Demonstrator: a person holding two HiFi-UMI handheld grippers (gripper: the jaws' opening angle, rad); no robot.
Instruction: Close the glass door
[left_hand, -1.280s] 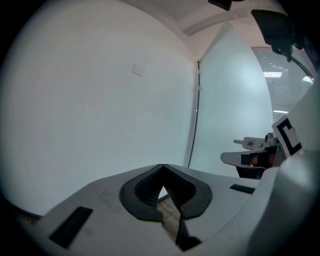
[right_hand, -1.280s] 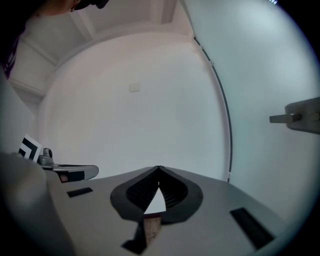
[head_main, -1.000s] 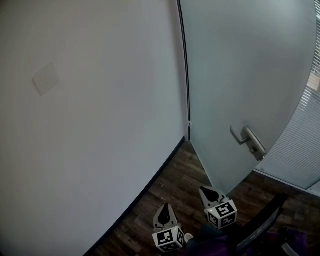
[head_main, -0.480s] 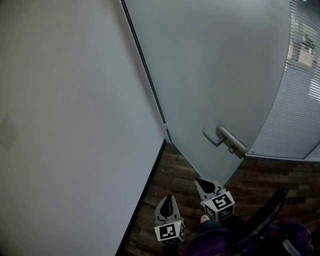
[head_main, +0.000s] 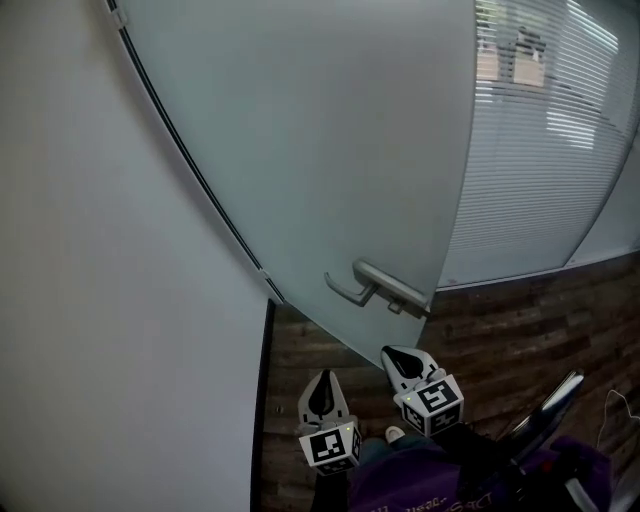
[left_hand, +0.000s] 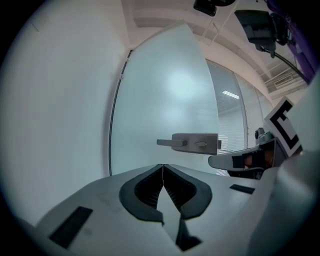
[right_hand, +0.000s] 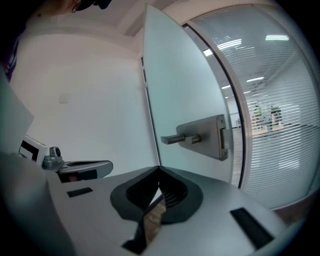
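The frosted glass door (head_main: 330, 150) stands open, its free edge toward the blinds. Its metal lever handle (head_main: 375, 286) sits on a plate near that edge. My left gripper (head_main: 322, 380) is low over the floor, below and left of the handle, with its jaws shut and nothing between them. My right gripper (head_main: 396, 354) is just below the handle, apart from it, its tips also together and empty. The left gripper view shows the handle (left_hand: 187, 143) ahead above the shut tips (left_hand: 163, 165). In the right gripper view the handle (right_hand: 195, 136) lies ahead, slightly right of the tips (right_hand: 159, 168).
A white wall (head_main: 90, 300) runs along the left, meeting the door at its hinge edge. A glass partition with slatted blinds (head_main: 540, 170) fills the right. Dark wood floor (head_main: 520, 330) lies below. A black chair part (head_main: 545, 415) and purple clothing (head_main: 420, 485) are at the bottom right.
The view has swung right: the door and handle slid left and down in the picture, nearer the grippers, and more blinds show. Both grippers stayed shut and moved toward the handle.
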